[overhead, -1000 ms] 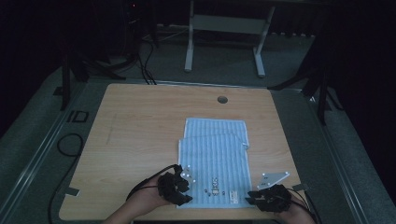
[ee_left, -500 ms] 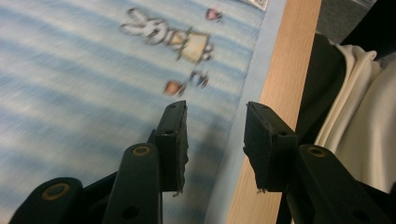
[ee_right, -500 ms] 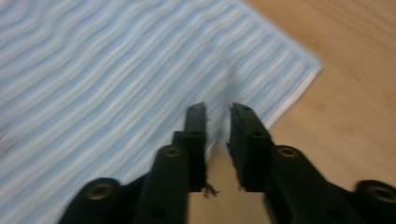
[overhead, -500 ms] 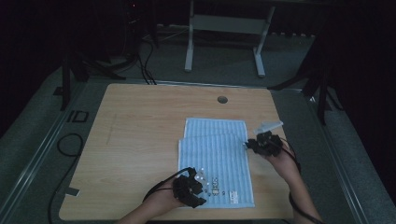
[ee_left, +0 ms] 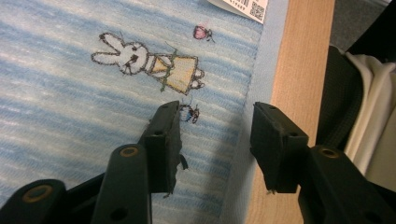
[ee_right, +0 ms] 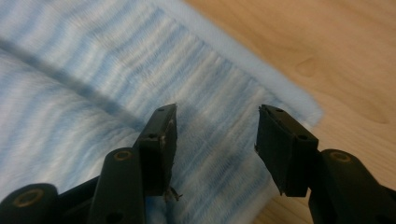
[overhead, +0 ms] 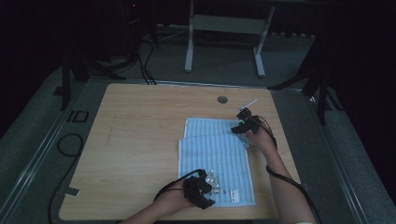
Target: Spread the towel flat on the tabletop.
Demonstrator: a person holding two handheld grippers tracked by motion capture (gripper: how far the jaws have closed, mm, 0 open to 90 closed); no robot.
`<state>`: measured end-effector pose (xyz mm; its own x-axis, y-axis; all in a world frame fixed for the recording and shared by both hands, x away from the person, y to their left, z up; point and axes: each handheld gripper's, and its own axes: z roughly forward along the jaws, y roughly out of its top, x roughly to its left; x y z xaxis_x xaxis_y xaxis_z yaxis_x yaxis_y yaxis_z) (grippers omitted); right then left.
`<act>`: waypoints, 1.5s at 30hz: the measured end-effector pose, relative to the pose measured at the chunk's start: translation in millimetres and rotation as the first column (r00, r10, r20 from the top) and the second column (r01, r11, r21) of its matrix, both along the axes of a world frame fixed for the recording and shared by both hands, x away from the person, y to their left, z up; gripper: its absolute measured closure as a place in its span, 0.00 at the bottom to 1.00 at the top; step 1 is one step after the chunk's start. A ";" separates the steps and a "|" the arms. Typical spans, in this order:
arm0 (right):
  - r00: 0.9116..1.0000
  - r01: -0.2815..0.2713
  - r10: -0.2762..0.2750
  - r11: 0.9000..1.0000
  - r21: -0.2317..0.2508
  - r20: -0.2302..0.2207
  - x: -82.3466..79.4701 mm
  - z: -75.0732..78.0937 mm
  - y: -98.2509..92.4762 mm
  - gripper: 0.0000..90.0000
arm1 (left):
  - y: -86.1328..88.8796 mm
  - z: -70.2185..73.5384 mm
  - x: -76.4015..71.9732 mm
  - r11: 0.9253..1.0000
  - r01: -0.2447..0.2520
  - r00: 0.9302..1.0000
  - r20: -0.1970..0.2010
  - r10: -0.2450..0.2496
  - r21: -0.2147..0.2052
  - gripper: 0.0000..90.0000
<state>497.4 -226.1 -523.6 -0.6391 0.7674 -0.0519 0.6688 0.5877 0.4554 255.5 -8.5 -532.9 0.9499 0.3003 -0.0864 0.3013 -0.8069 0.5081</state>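
Towel (overhead: 217, 156): light blue, striped, folded, flat on the right half of the table (overhead: 135, 140); near edge close to the table's front edge.
Open room: bare wood to the left and beyond the towel.
Left gripper (overhead: 211, 183): over the towel's near left corner, jaws apart, nothing clamped.
Right gripper (overhead: 239, 127): over the far right corner; jaws just opened, standing apart above the cloth.
Rabbit print (ee_left: 149, 63): just ahead of the left jaws.

Blue towel (overhead: 217, 154) between two claws
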 end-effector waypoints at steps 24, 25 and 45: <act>0.999 0.022 -0.023 0.999 0.028 0.039 34.6 43.8 17.0 0.98 | 1.2 2.7 -18.2 0.994 0.111 0.988 -0.107 -0.111 -0.005 0.98; 0.999 0.033 -0.034 0.999 0.014 0.043 38.3 46.2 17.1 0.98 | -0.1 2.9 -19.7 0.992 0.124 0.984 -0.125 -0.125 -0.012 0.98; 0.996 -0.080 0.082 0.993 0.083 -0.020 12.3 48.7 59.1 0.94 | 24.4 12.4 0.1 0.999 0.007 0.993 -0.120 -0.014 -0.052 0.87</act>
<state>509.7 -167.0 -474.9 -0.6994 0.7143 0.0251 0.6318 0.6015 0.4889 255.6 15.9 -520.5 0.9347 0.2824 -0.2157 0.3544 -0.7839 0.5097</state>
